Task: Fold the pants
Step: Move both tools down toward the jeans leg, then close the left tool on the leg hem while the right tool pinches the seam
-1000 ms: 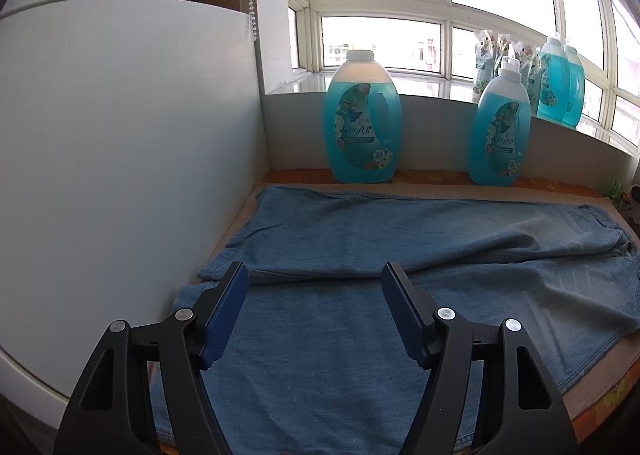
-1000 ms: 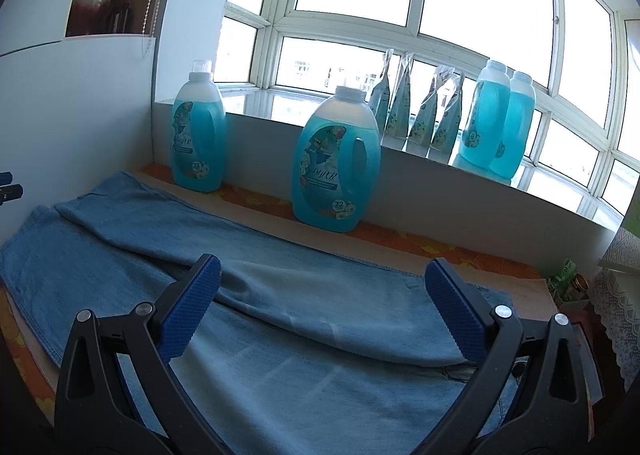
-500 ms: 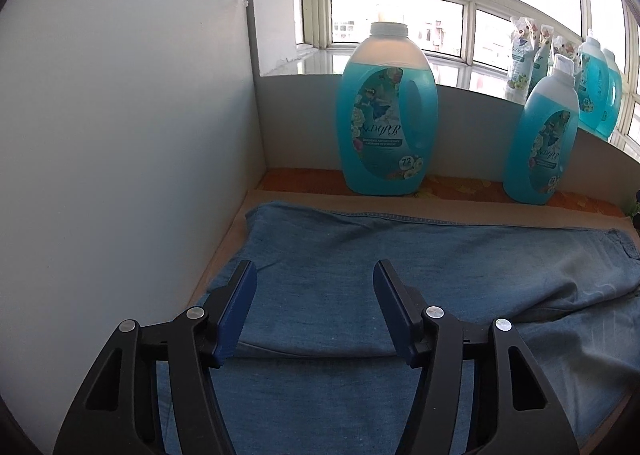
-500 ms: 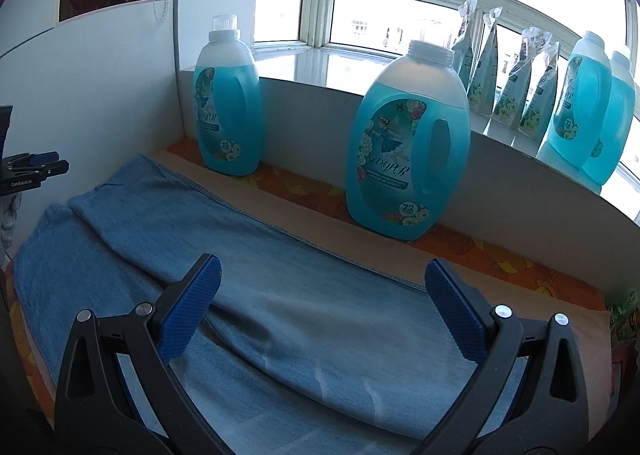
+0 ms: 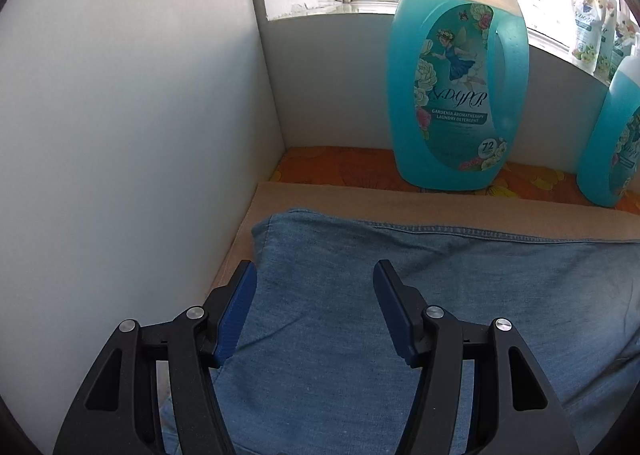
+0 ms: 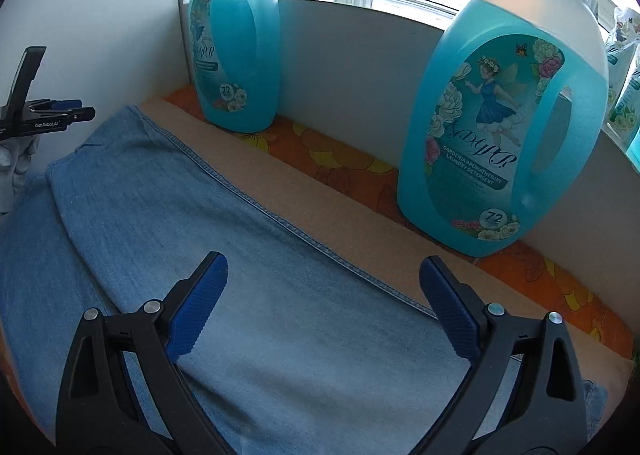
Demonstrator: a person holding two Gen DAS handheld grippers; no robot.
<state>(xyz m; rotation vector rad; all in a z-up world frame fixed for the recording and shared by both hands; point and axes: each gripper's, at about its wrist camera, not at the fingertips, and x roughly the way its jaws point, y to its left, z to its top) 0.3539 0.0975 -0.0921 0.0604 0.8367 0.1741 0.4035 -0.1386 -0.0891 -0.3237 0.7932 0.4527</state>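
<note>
Blue denim pants [image 5: 400, 295] lie flat on a tan board, one leg folded over the other. My left gripper [image 5: 314, 275] is open and empty, low over the far left corner of the upper leg near the white side wall. My right gripper [image 6: 322, 271] is open wide and empty, low over the pants [image 6: 200, 235] near their stitched far edge. The left gripper [image 6: 52, 115] also shows at the left edge of the right wrist view.
Two large blue detergent bottles [image 6: 496, 115] [image 6: 234, 35] stand on the orange flowered cloth [image 6: 340, 159] behind the pants, against a low white ledge. A white wall panel [image 5: 140, 135] closes the left side. More bottles and pouches stand on the windowsill [image 5: 592, 27].
Both grippers have moved forward and down toward the far edge of the pants. The bottles now loom much larger. Both stay open.
</note>
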